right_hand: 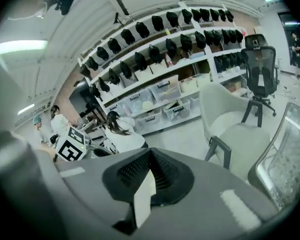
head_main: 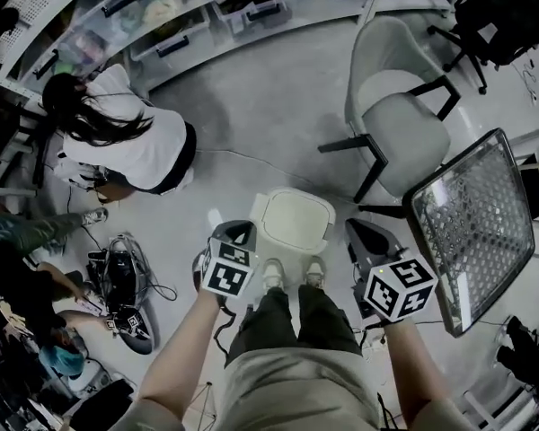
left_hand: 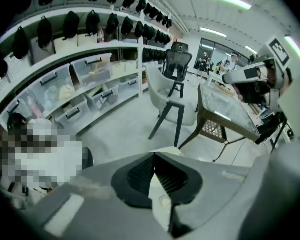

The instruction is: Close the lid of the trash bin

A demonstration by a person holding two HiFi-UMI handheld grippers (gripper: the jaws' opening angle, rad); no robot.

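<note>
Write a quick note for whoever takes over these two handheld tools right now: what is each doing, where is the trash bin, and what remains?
Left tool: jaws together, holding nothing, held left of the bin.
Right tool: jaws together, holding nothing, held right of it.
Trash bin: just ahead of the person's shoes, between the tools; neither touches it.
Lid: seems to lie flat, but I cannot tell whether it is fully shut.
Left to do: check it, and press it down if needed.
</note>
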